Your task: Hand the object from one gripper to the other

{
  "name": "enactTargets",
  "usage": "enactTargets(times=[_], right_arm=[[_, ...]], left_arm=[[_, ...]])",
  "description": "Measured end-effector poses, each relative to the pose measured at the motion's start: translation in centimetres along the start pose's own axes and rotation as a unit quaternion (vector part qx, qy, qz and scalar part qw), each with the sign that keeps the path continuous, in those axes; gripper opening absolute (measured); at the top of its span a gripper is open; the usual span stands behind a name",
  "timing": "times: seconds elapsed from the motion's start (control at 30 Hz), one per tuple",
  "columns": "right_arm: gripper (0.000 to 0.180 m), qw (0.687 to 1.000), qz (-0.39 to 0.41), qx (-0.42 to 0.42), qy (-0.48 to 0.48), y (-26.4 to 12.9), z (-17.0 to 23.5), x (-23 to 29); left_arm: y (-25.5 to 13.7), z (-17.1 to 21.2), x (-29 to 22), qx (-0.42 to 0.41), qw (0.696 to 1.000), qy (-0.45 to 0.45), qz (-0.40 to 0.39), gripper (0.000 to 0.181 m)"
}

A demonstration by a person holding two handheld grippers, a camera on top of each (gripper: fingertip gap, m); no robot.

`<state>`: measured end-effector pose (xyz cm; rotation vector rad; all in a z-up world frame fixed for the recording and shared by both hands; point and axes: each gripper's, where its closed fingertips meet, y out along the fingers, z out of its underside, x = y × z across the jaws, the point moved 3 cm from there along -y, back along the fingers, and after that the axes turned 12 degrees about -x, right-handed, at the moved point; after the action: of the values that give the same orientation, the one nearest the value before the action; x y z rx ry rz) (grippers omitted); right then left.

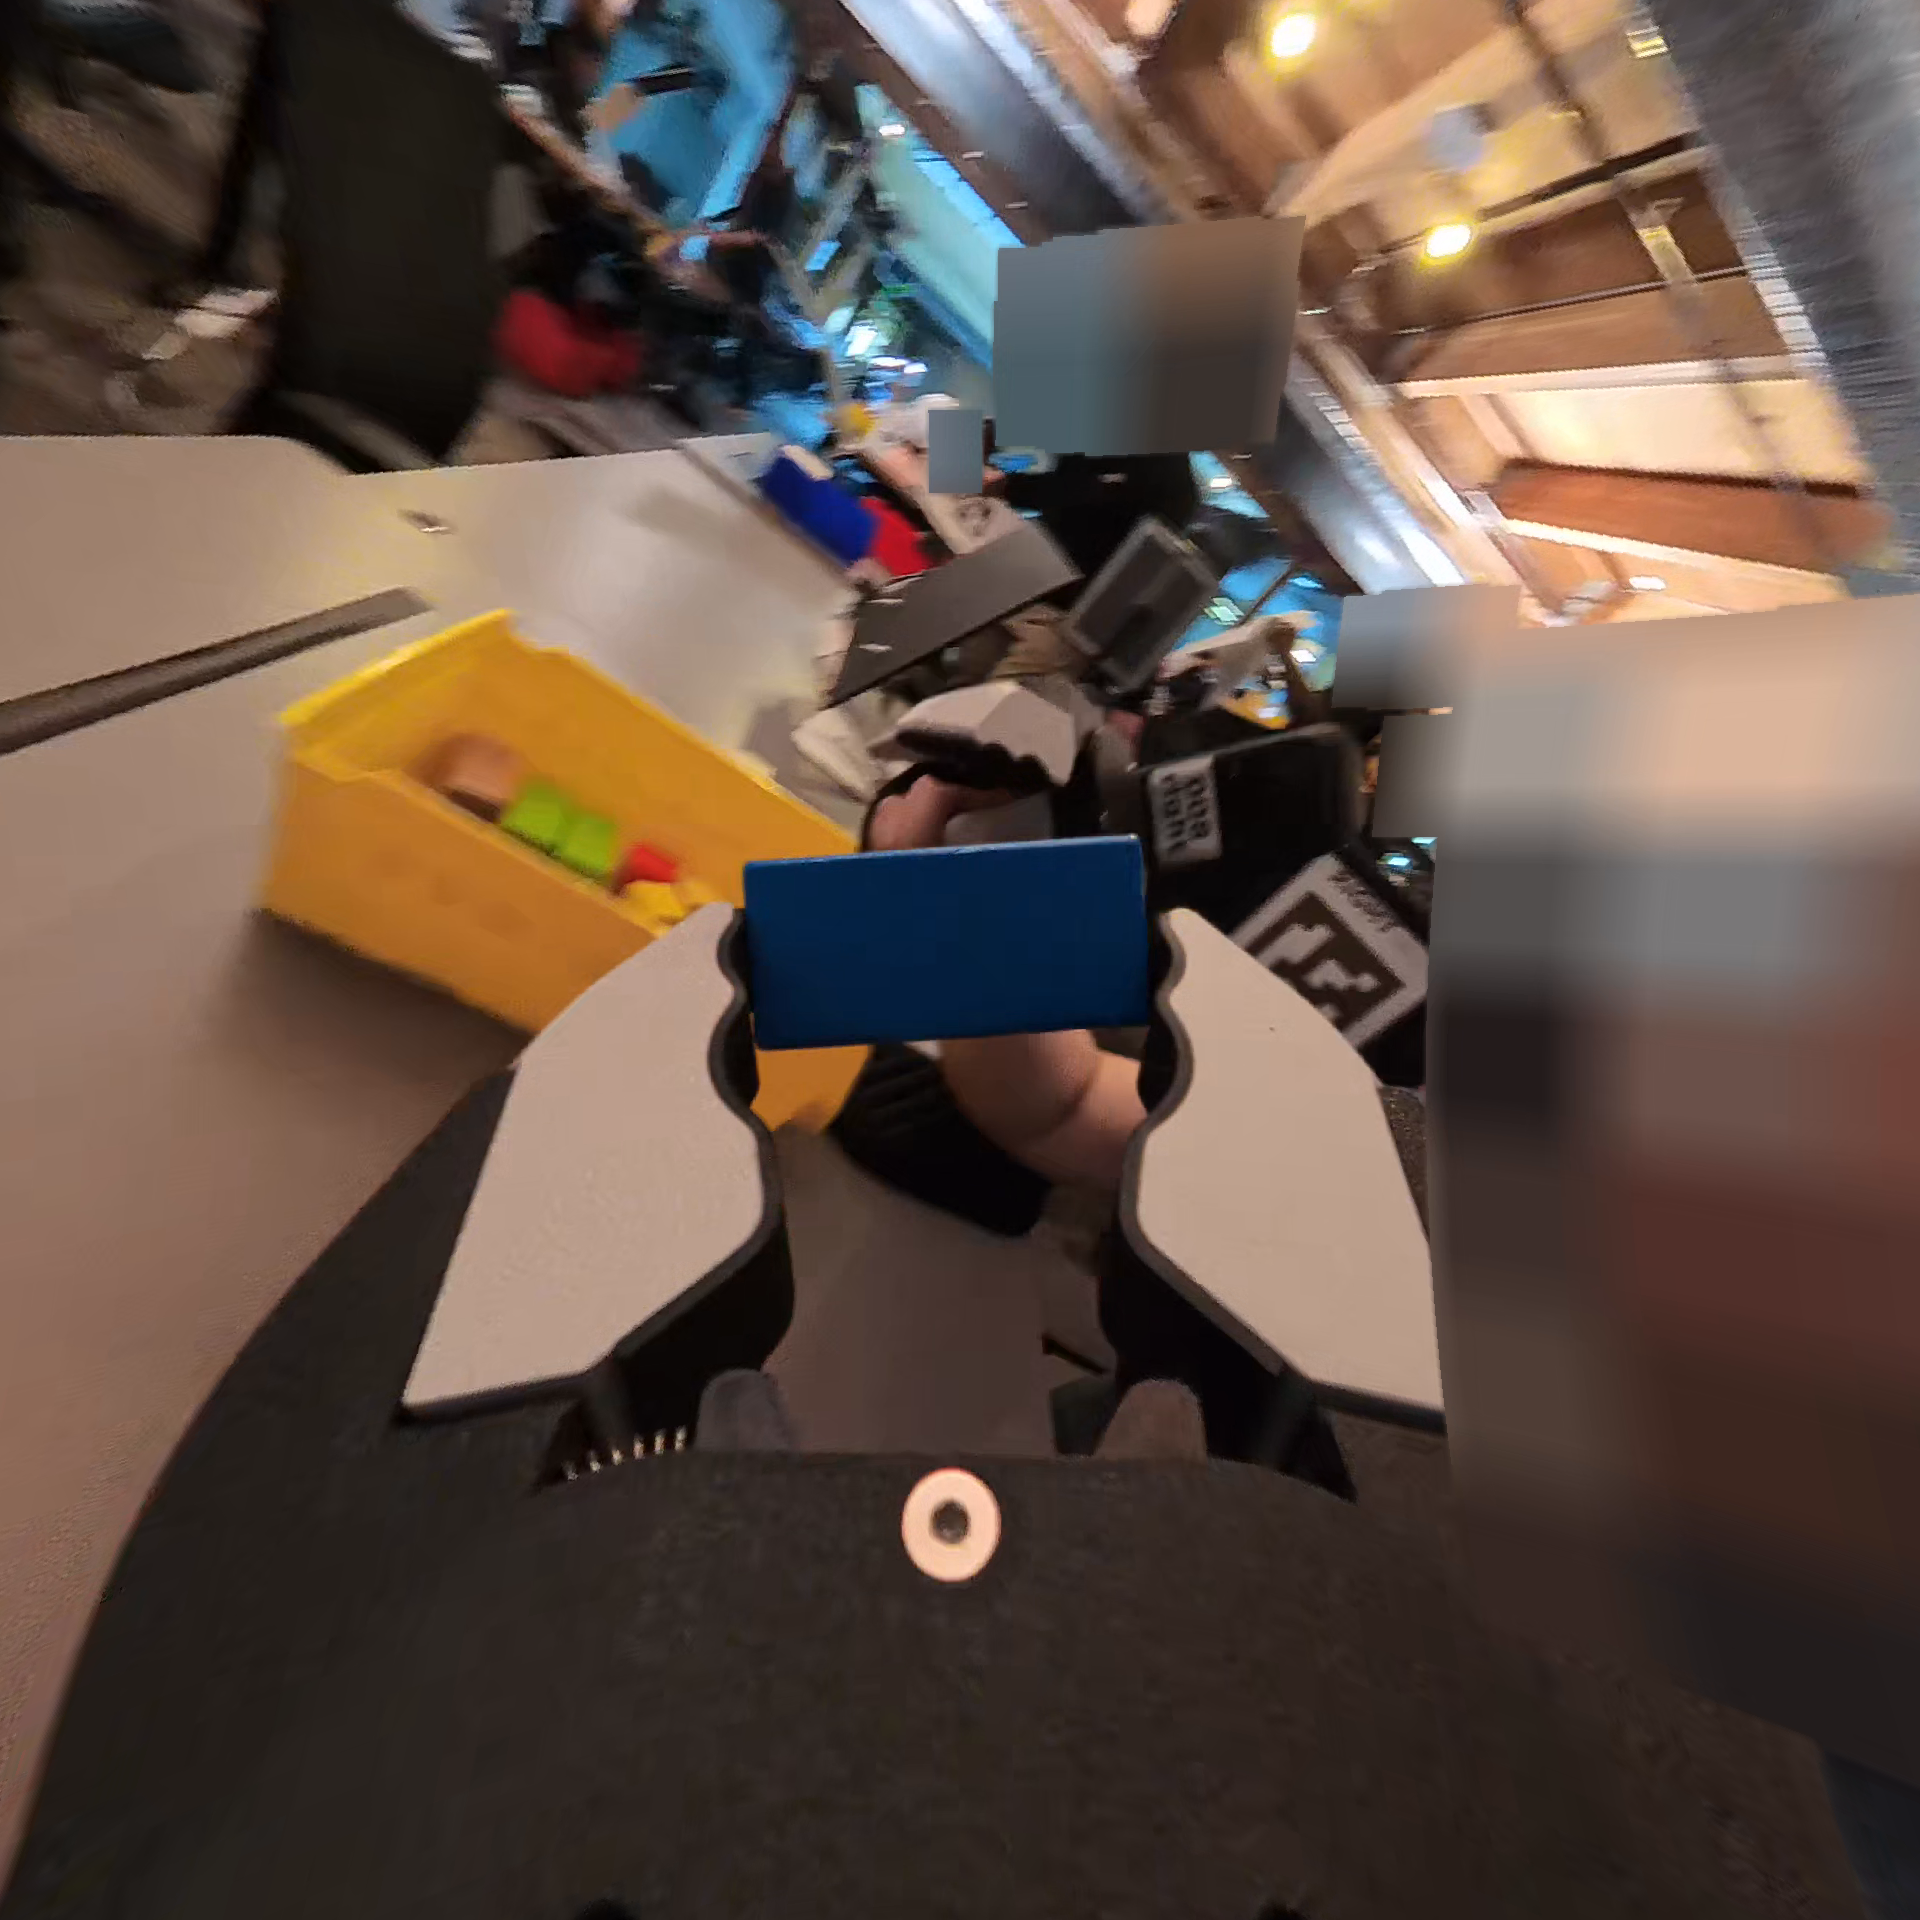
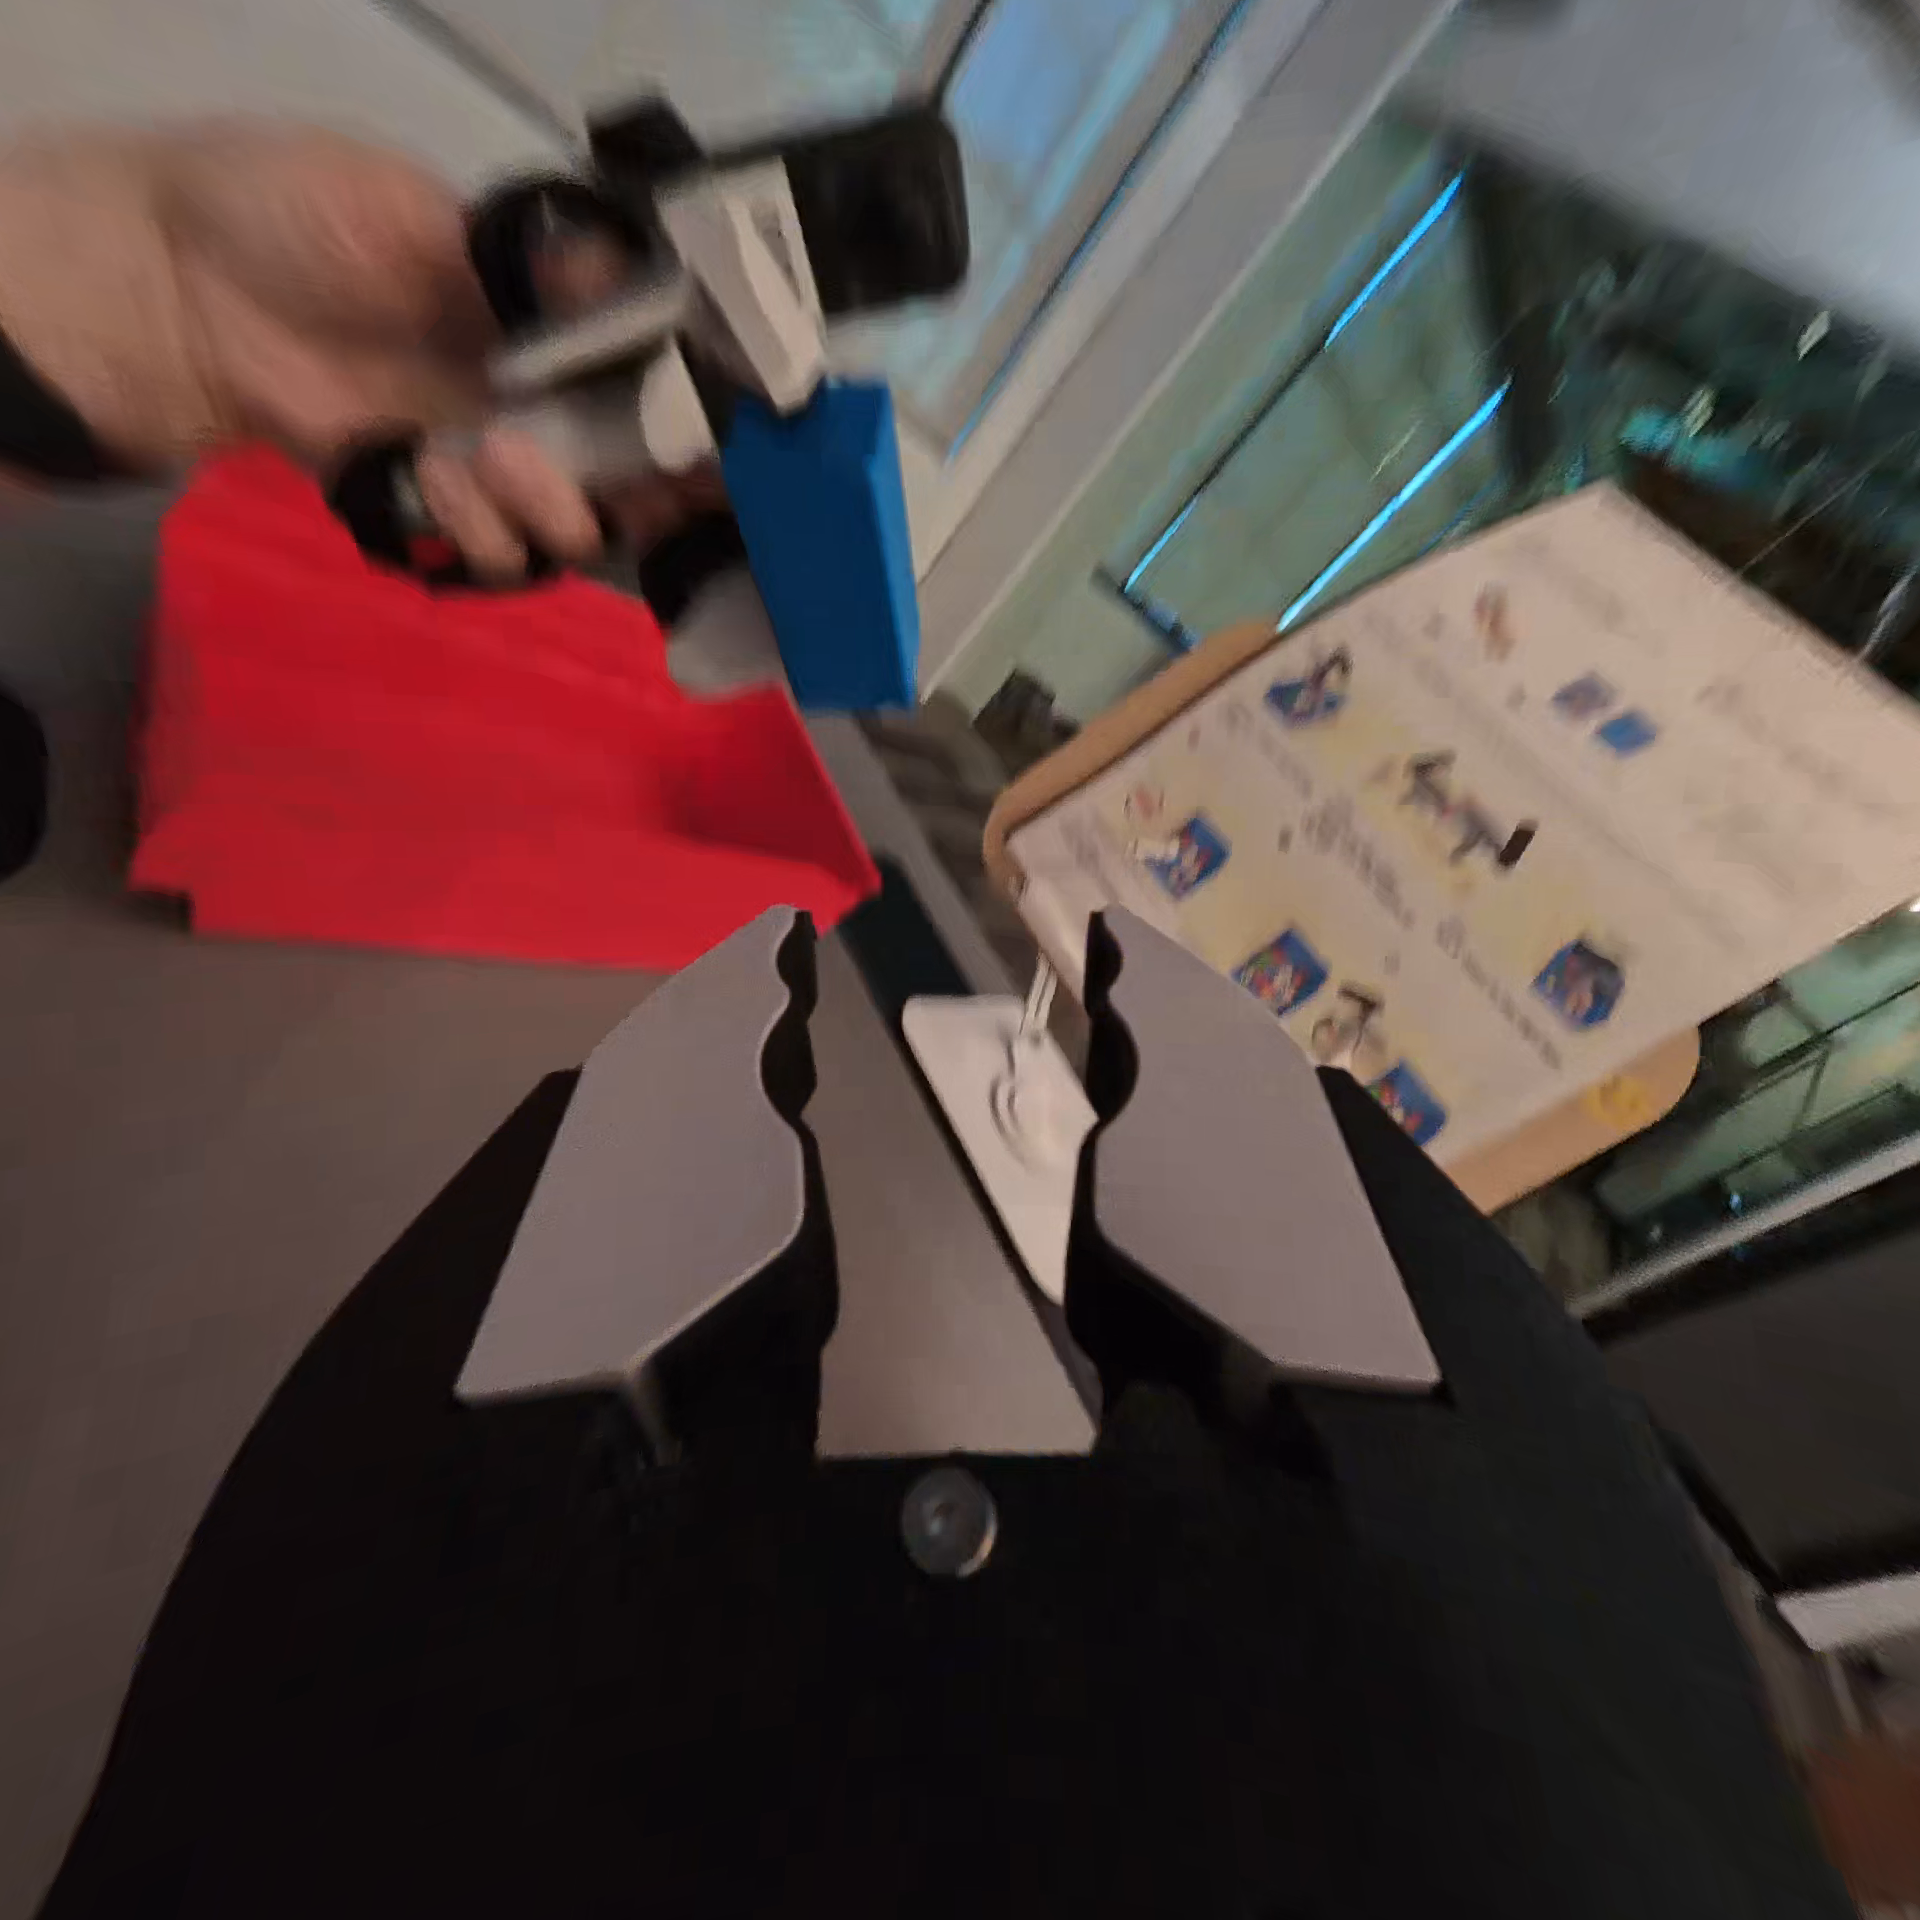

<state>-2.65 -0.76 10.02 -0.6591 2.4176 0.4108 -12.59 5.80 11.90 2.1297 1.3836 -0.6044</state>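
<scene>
A blue rectangular block (image 1: 945, 940) sits clamped crosswise between the fingertips of my left gripper (image 1: 948, 961), held in the air above the grey table (image 1: 156, 1039). In the right wrist view the same block (image 2: 831, 540) hangs from the left gripper's grey fingers (image 2: 764, 301), up and to the left of my right gripper (image 2: 948, 997), held by a person's hand (image 2: 239, 301). My right gripper is open and empty, its fingers apart, some way from the block. In the left wrist view the right gripper (image 1: 997, 727) shows behind the block, blurred.
A yellow bin (image 1: 436, 883) with several coloured blocks stands on the table to the left. A red bin (image 2: 436, 769) lies on the table in the right wrist view. A poster board (image 2: 1455, 831) stands beyond the table's edge at the right.
</scene>
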Motion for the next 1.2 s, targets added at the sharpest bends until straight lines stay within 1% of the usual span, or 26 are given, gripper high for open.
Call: enactTargets(times=[0.03, 0.13, 0.2, 0.3, 0.4, 0.43, 0.5, 0.57, 0.6, 0.67, 0.7, 0.77, 0.8, 0.83, 0.87, 0.93, 0.97, 1.0, 1.07, 1.13, 1.2], right_arm=[[0.050, 1.000, 0.014, -0.022, -0.004, 0.1, -1.0, 0.3], [0.049, 0.998, 0.035, -0.050, -0.014, 0.1, -2.6, 1.1], [0.049, 0.997, 0.031, -0.067, -0.021, 0.2, -3.2, 1.8], [0.049, 0.996, 0.054, -0.063, -0.032, 0.6, -2.9, 2.0], [0.049, 0.997, 0.066, -0.047, -0.014, 1.2, -2.0, 2.1], [0.047, 0.996, 0.080, -0.037, -0.014, 1.3, -1.6, 1.8], [0.034, 0.995, 0.083, -0.050, -0.011, 1.1, -1.5, 1.8], [0.034, 0.996, 0.073, -0.053, -0.010, 1.0, -1.5, 1.9], [0.034, 0.997, 0.062, -0.043, -0.007, 1.0, -1.4, 1.8], [0.034, 0.999, 0.048, -0.016, 0.000, 0.3, -1.3, 0.7], [0.034, 0.999, 0.041, 0.017, 0.006, -0.4, -1.0, -0.4], [0.034, 0.990, 0.017, 0.128, 0.059, -3.4, 0.5, -3.0], [0.034, 0.974, -0.016, 0.190, 0.119, -5.5, 1.8, -3.4], [0.034, 0.946, -0.052, 0.257, 0.190, -8.0, 3.5, -3.2], [0.034, 0.919, -0.062, 0.309, 0.238, -10.4, 5.4, -3.3], [0.034, 0.871, -0.043, 0.414, 0.261, -14.6, 10.2, -3.3], [0.035, 0.841, -0.048, 0.468, 0.267, -16.5, 12.3, -2.5], [0.035, 0.815, -0.065, 0.504, 0.278, -17.8, 13.9, -1.4], [0.035, 0.785, -0.114, 0.529, 0.302, -18.4, 15.4, 1.3], [0.035, 0.764, -0.129, 0.556, 0.302, -18.1, 16.8, 2.7], [0.035, 0.734, -0.144, 0.584, 0.316, -17.7, 17.8, 3.9]], left_arm=[[1.2, 0.4, -0.6, -0.002, 1.000, -0.004, 0.018, 0.072], [3.7, 2.1, -1.0, 0.009, 0.999, -0.014, 0.031, 0.072], [4.7, 2.7, -1.1, 0.010, 0.999, -0.026, 0.037, 0.072], [5.5, 3.3, -1.3, 0.009, 0.998, -0.044, 0.051, 0.072], [6.0, 3.8, -1.0, 0.012, 0.998, -0.035, 0.043, 0.072], [6.1, 3.9, -1.0, 0.013, 0.998, -0.034, 0.043, 0.072], [6.2, 3.8, -1.0, 0.007, 0.998, -0.035, 0.047, 0.072], [6.1, 3.9, -0.9, 0.018, 0.998, -0.036, 0.046, 0.072], [6.0, 3.8, -0.7, 0.017, 0.999, -0.028, 0.036, 0.071], [5.2, 2.8, -0.2, -0.006, 1.000, 0.018, 0.006, 0.061], [4.6, 2.1, 0.1, -0.014, 0.999, 0.045, -0.015, 0.059], [3.1, 0.7, 0.3, -0.026, 0.993, 0.098, -0.057, 0.060], [2.4, 0.0, 0.1, -0.029, 0.990, 0.122, -0.071, 0.059], [1.8, -0.5, -0.3, -0.031, 0.986, 0.142, -0.080, 0.058], [1.3, -1.0, -0.8, -0.035, 0.983, 0.161, -0.082, 0.057], [0.4, -1.7, -1.6, -0.043, 0.976, 0.194, -0.090, 0.052], [0.2, -1.9, -1.9, -0.044, 0.972, 0.211, -0.093, 0.047], [0.0, -2.0, -2.2, -0.045, 0.968, 0.227, -0.094, 0.045], [-0.2, -2.0, -2.2, -0.053, 0.962, 0.249, -0.102, 0.043], [-0.1, -1.9, -2.0, -0.052, 0.959, 0.255, -0.112, 0.044], [0.0, -1.4, -1.8, -0.031, 0.959, 0.252, -0.122, 0.044]])
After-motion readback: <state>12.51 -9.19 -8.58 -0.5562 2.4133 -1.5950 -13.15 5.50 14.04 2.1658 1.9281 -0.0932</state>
